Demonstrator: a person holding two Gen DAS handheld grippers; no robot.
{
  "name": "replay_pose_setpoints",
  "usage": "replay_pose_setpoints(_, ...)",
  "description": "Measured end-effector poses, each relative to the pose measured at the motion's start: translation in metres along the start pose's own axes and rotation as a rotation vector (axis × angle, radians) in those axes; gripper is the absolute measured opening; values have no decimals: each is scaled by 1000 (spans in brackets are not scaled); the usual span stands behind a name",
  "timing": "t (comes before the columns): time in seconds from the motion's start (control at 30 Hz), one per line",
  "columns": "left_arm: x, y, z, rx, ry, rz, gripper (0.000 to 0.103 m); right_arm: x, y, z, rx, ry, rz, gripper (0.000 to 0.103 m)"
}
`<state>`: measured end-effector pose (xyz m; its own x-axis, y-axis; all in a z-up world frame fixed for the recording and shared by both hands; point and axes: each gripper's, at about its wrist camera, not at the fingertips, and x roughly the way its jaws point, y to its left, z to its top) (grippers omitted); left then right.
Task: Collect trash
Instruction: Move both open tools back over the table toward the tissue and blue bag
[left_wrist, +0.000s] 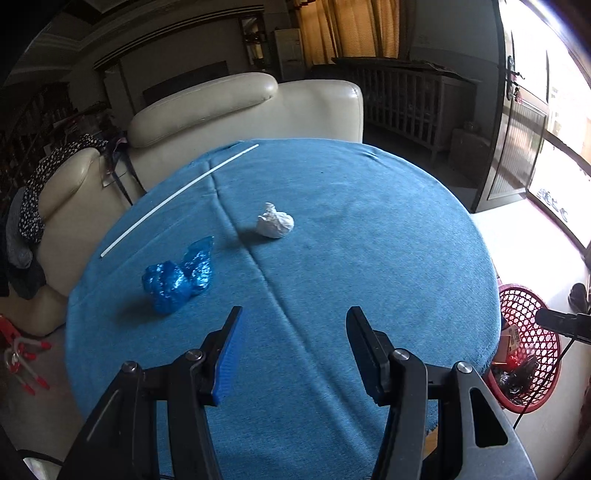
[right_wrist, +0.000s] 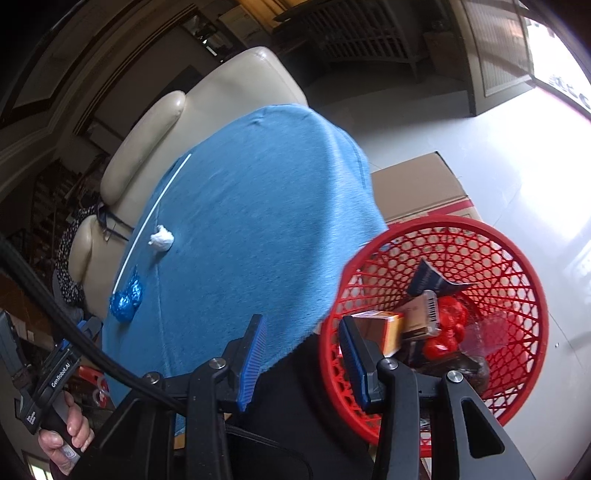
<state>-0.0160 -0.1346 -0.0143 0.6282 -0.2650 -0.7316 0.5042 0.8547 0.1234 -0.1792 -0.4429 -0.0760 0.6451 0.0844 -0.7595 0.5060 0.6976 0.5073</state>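
The red basket (right_wrist: 436, 236) on the floor at the table's edge already has a fair bit in it: a small orange-and-white carton (right_wrist: 384, 328), a crumpled red wrapper (right_wrist: 448, 325), a dark flat packet (right_wrist: 430, 282) and some clear film, so part of the collecting looks done. What lies at the very bottom is too dark and jumbled for me to name.

Three pieces are left on the table (left_wrist: 369, 240), which is covered in a blue cloth. A crumpled white paper ball (left_wrist: 275, 221) sits near the middle. A scrunched shiny blue plastic wad (left_wrist: 179, 277) lies closer in and toward the left side. A long thin white stick (left_wrist: 177, 199) runs diagonally along the far left edge, well apart from the paper ball.

The left gripper (left_wrist: 293, 325) hovers over the near part of the table with its jaws wide and nothing between them; the blue wad is the nearest piece to it. The right gripper (right_wrist: 303, 332) hangs over the table's corner beside the basket, jaws also wide and empty.

By my reckoning the job is somewhat past halfway, with three pickups and three drops to go. The stick looks the fiddliest, being thin and flat on the cloth.
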Motion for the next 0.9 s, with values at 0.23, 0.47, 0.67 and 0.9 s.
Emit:
replay_pose_setpoints(0.23, 2, 26, -6, -50, 5, 18, 57, 11, 30, -3, -57, 24, 8, 45)
replay_pose_setpoints(0.47, 9, 54, -17, -101, 22, 38, 57, 20, 57, -4, -112, 43, 14, 45)
replay_pose_setpoints(0.67, 14, 81, -27, -158, 42, 58, 57, 31, 86, -4, -170, 61, 23, 45)
replay_pose_setpoints(0.9, 21, 117, -41, -226, 69, 91, 57, 47, 128, 0, -259, 82, 36, 45)
